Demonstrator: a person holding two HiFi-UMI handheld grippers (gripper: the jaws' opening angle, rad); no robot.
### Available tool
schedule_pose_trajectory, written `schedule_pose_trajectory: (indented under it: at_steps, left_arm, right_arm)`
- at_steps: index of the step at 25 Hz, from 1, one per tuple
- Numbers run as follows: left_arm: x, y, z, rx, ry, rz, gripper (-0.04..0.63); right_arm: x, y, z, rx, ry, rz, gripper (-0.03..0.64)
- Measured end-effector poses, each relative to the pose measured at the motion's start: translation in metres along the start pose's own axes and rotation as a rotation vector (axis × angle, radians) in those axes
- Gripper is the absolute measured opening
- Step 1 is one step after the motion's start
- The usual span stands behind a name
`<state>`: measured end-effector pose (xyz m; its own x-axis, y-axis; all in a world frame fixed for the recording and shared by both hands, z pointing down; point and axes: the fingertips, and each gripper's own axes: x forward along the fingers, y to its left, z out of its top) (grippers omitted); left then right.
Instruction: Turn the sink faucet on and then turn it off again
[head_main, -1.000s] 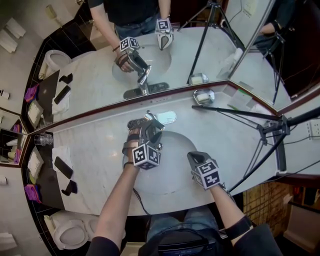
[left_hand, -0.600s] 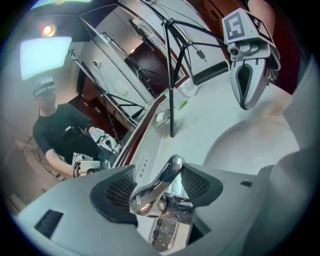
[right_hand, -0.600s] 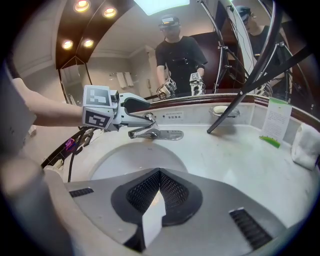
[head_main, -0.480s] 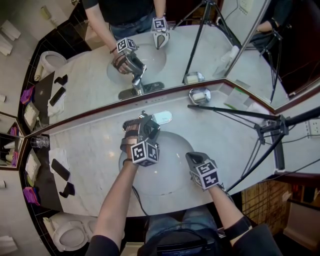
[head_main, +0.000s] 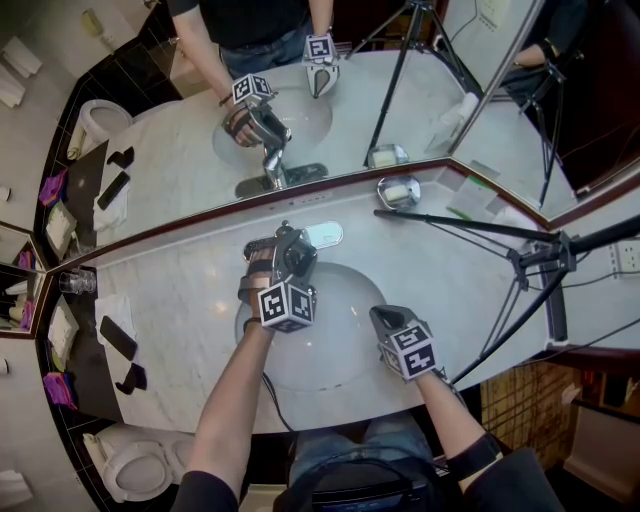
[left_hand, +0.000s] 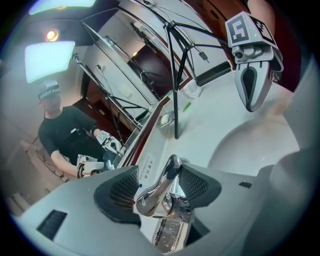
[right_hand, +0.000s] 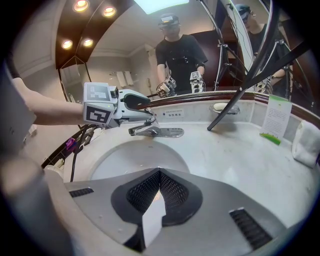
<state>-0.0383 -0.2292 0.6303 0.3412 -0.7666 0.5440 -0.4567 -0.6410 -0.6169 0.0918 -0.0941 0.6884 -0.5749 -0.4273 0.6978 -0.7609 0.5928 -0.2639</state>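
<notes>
The chrome faucet (head_main: 322, 236) stands at the back of the sink basin (head_main: 335, 350). My left gripper (head_main: 287, 250) reaches over the basin to it. In the left gripper view the faucet lever (left_hand: 167, 172) lies slantwise between the pads of the left gripper (left_hand: 156, 189), and each pad meets one end of it. These jaws have just been closing on the lever. My right gripper (head_main: 380, 318) hovers shut over the basin's right rim with nothing in it. The right gripper view shows the faucet spout (right_hand: 142, 131) under the left gripper (right_hand: 137, 102), and I see no water running.
A black tripod leg (head_main: 450, 222) crosses the counter right of the faucet, beside a soap dish (head_main: 398, 190). Phones (head_main: 118, 337) and a glass (head_main: 75, 283) sit on the dark shelf at left. A folded towel (right_hand: 305, 142) and a card (right_hand: 276, 117) lie at far right.
The left gripper's jaws have drawn in a little round the faucet lever. Both hands stay about where they were.
</notes>
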Motion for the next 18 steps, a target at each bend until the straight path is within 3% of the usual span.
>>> schedule_pose_trajectory:
  at_steps: [18]
  left_arm:
    - [-0.001,0.007,0.001,-0.042,-0.008,-0.012,0.242]
  right_arm:
    - [0.002,-0.004,0.008,-0.009,-0.010,0.002,0.018]
